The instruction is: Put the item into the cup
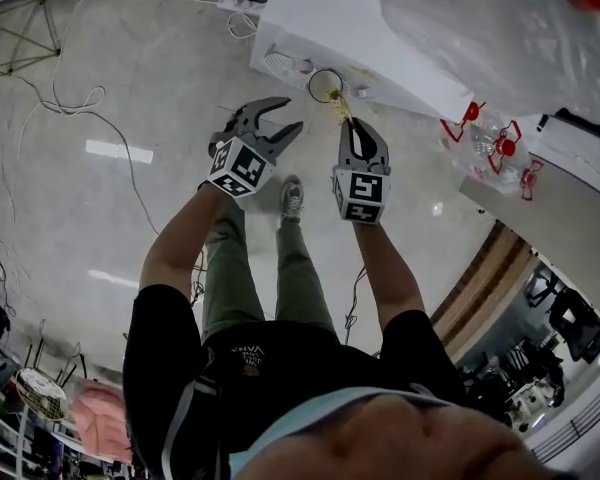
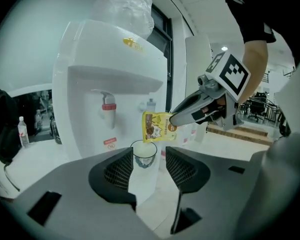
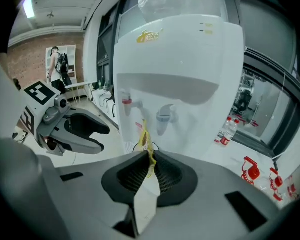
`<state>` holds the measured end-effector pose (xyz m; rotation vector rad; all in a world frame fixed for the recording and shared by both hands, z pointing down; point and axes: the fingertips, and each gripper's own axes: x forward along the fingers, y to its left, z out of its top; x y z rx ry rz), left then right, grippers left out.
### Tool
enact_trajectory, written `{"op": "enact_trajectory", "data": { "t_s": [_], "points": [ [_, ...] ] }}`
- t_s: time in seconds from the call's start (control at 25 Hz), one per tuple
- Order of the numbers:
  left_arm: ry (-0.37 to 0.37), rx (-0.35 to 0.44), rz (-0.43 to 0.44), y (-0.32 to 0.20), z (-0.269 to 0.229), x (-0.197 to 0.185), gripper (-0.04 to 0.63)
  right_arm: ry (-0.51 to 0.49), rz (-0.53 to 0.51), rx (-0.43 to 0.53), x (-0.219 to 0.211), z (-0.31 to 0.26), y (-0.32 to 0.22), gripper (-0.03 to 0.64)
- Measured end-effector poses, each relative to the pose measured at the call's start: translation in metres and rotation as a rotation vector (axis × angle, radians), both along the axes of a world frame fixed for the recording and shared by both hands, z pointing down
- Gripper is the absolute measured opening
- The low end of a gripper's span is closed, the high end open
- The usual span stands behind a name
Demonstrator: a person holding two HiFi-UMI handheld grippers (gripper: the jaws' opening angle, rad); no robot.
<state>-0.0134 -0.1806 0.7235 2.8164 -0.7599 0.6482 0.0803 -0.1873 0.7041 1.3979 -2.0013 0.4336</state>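
Observation:
A clear cup stands on the white ledge at the foot of the water dispenser. In the left gripper view the cup shows in the gap of my left gripper, which is open and apart from it. A yellow sachet with a cartoon print hangs just above the cup's rim, pinched by my right gripper. In the right gripper view the sachet stands edge-on between the shut jaws of that gripper. From the head view, the left gripper and the right gripper sit side by side before the cup.
The dispenser carries a red tap and a blue tap, with a crumpled plastic bag on top. Water bottles and red-handled items lie to the right. Cables trail over the floor at the left.

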Motion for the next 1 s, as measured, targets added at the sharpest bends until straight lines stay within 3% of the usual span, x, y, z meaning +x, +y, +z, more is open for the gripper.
{"op": "enact_trajectory", "data": {
  "t_s": [0.48,0.84,1.0],
  "points": [
    [-0.068,0.015,0.125,-0.028,0.06,0.011,0.296,0.122,-0.05,-0.021,-0.012,0.028,-0.028,0.061],
    [-0.081,0.004,0.195,-0.039,0.08,0.018,0.31,0.277,-0.132,-0.028,-0.024,0.047,-0.043,0.061],
    [-0.073,-0.005,0.208,-0.045,0.087,0.024,0.31,0.301,-0.142,-0.023,-0.028,0.051,-0.054,0.061]
  ]
}}
